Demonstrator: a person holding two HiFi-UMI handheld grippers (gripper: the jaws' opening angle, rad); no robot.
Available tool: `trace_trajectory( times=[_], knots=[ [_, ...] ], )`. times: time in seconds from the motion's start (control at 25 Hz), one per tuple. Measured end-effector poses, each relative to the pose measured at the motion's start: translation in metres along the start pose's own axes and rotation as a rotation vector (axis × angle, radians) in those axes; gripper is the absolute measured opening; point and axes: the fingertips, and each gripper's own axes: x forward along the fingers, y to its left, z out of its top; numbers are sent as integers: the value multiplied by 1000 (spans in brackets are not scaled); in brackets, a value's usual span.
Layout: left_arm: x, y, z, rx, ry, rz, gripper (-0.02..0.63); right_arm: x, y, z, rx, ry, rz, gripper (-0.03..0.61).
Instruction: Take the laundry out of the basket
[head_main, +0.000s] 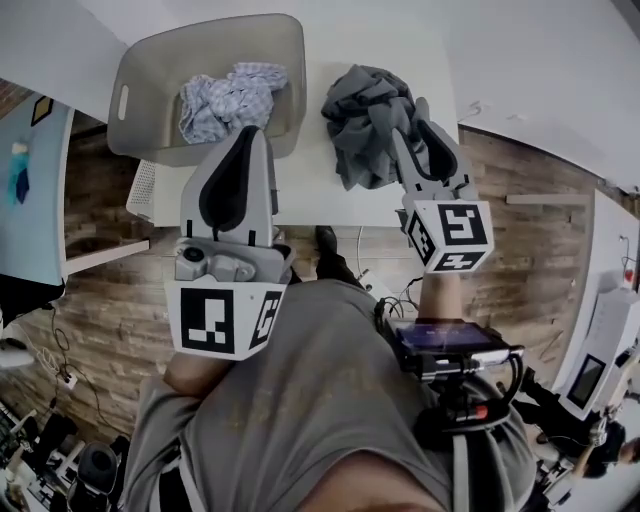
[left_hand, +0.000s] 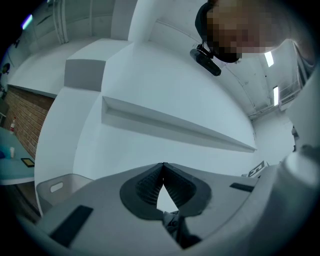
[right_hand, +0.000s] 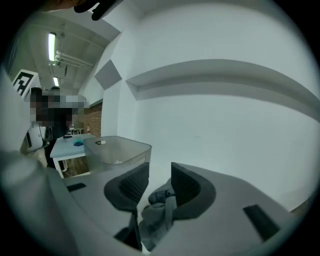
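The grey laundry basket stands on the white table at the back left, and a blue-and-white checked cloth lies inside it. A crumpled dark grey garment rests on the table just right of the basket. My right gripper sits over this garment. In the right gripper view its jaws stand apart; grey cloth lies low between them against the right pad, with a gap at the left pad. My left gripper hovers at the basket's front rim, tips together, nothing pinched.
The basket shows to the left in the right gripper view, its handle wall at lower left in the left gripper view. A white wall with a ledge rises behind the table. A light blue table stands left, over wooden flooring.
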Motion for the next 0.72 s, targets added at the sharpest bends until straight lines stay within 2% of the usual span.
trace_trajectory(
  times=[0.2,0.32,0.52,0.72],
  knots=[
    [-32,26,17,15,-44,50,9,-4,57,56,-34,-164,118,21],
    [-48,45,21,23,-58,89,9,-2,97,81,-51,-242,199,17],
    [-73,65,29,37,-87,129,9,1,156,104,-87,-300,309,17],
    [-90,80,42,49,-135,143,8,2,190,120,-117,-334,364,17]
  ],
)
